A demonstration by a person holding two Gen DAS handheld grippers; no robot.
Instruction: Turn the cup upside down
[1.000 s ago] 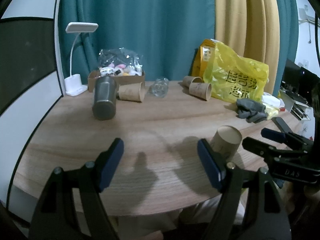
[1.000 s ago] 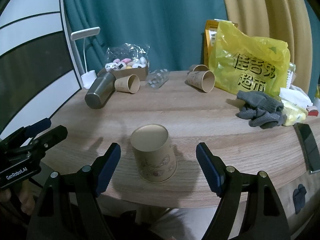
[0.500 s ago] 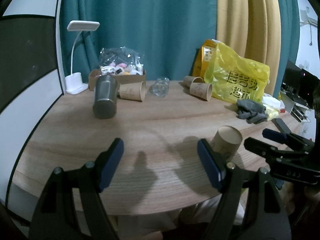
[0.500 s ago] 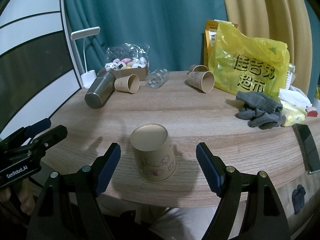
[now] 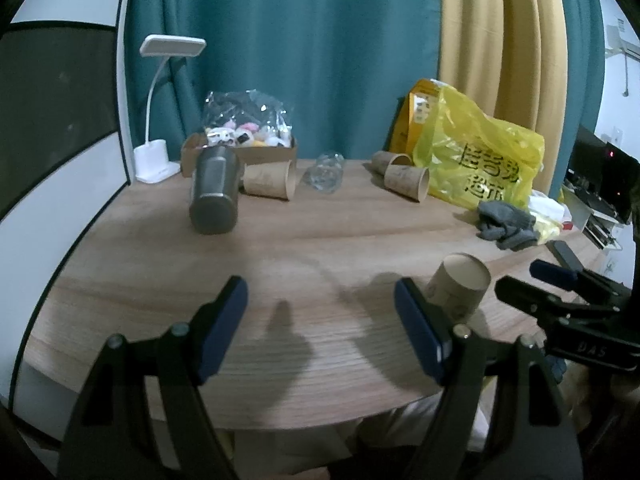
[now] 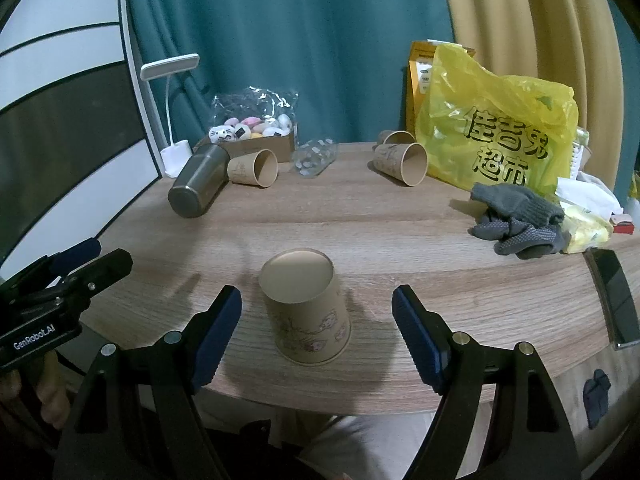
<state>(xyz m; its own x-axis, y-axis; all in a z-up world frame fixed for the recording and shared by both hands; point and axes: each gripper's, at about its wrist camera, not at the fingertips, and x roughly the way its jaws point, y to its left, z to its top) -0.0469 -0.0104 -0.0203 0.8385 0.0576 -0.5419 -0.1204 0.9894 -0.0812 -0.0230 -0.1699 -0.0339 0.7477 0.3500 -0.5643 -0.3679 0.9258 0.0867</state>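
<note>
A brown paper cup (image 6: 306, 312) stands upside down, base up, near the front edge of the wooden table (image 6: 400, 224). My right gripper (image 6: 318, 316) is open, its jaws wide on either side of the cup without touching it. The cup also shows in the left wrist view (image 5: 460, 288), just right of my open, empty left gripper (image 5: 320, 308). The right gripper (image 5: 560, 300) appears at the right edge of the left wrist view; the left gripper (image 6: 60, 280) appears at the left of the right wrist view.
Toward the back lie a steel tumbler (image 6: 198, 186), a paper cup (image 6: 254, 168), a clear plastic cup (image 6: 314, 157) and two paper cups (image 6: 402, 162). A yellow bag (image 6: 496, 128), grey gloves (image 6: 516, 220), a phone (image 6: 612, 292), a toy box (image 6: 252, 136) and a lamp (image 6: 170, 120) stand around.
Almost nothing moved. Both grippers stay open and the cup stays upside down on the table; the views drifted only slightly.
</note>
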